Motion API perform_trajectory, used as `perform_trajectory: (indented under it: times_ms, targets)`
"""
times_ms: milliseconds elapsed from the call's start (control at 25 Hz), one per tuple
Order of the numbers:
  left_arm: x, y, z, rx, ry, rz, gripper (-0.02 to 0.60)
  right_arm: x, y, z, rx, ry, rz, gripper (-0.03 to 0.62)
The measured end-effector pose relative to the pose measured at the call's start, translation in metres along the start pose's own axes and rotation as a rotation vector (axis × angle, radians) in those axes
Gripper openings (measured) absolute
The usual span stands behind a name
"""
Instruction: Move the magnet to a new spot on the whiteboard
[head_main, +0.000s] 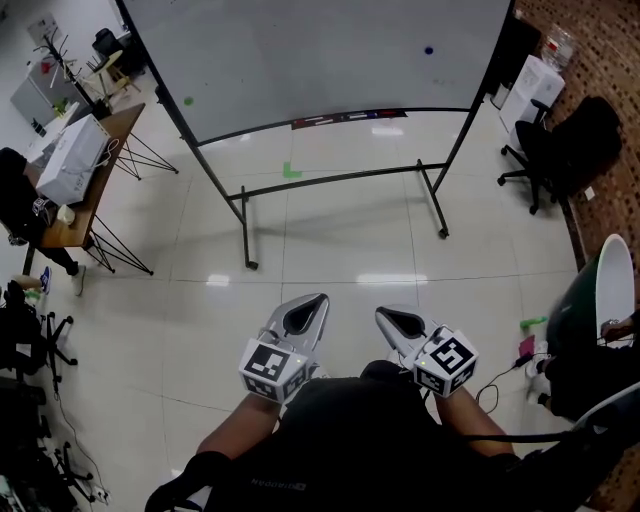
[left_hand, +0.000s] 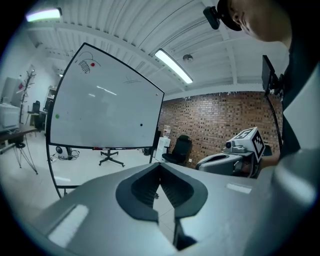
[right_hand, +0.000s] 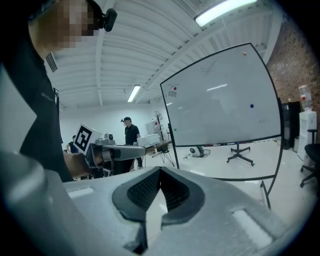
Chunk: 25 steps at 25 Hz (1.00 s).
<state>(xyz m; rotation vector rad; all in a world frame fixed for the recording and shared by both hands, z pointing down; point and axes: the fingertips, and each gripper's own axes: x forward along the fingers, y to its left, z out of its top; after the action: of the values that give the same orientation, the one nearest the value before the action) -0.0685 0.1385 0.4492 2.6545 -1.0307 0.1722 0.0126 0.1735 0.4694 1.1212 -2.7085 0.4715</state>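
Magnet, dark blue, sits on the whiteboard toward its right edge; a green magnet sits near the left edge; in the head view the blue one lies at 1 o'clock from both grippers, well apart, across the tiled floor; left gripper: jaws closed together, nothing between them; right gripper: jaws likewise fully closed and empty; both are held side by side, close to the person's body, pointing toward the board.
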Motion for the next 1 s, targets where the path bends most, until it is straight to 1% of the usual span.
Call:
perform_trajectory:
  times_ms: [160, 320, 400, 520, 720, 800, 880, 1000]
  targets:
    - [0.022, -0.012, 0.001, -0.001, -0.004, 0.015, 0.014, -0.014, -0.017, -0.001, -0.013, 0.007, 0.015, 0.006]
    - [0.055, -0.033, 0.006, 0.008, -0.015, 0.031, 0.014, -0.041, -0.053, 0.000, -0.032, 0.011, 0.011, 0.006]
    - [0.073, -0.048, 0.007, 0.012, -0.023, 0.032, 0.014, -0.057, -0.073, 0.007, -0.039, -0.012, 0.007, 0.006]
    - [0.106, -0.076, 0.003, 0.031, -0.025, 0.013, 0.014, -0.085, -0.105, 0.011, -0.043, -0.040, -0.003, 0.006]
    - [0.151, -0.122, 0.010, 0.010, -0.038, 0.023, 0.014, -0.128, -0.149, 0.006, -0.043, -0.054, 0.006, 0.006]
    - [0.164, -0.132, 0.006, 0.011, -0.031, 0.037, 0.014, -0.141, -0.164, 0.012, -0.058, -0.056, 0.006, 0.006]
    - [0.175, -0.137, 0.006, 0.014, -0.030, 0.068, 0.014, -0.152, -0.181, 0.014, -0.056, -0.053, 0.002, 0.006]
    - [0.184, -0.143, 0.005, 0.018, -0.016, 0.097, 0.014, -0.158, -0.196, 0.003, -0.031, -0.049, 0.031, 0.006]
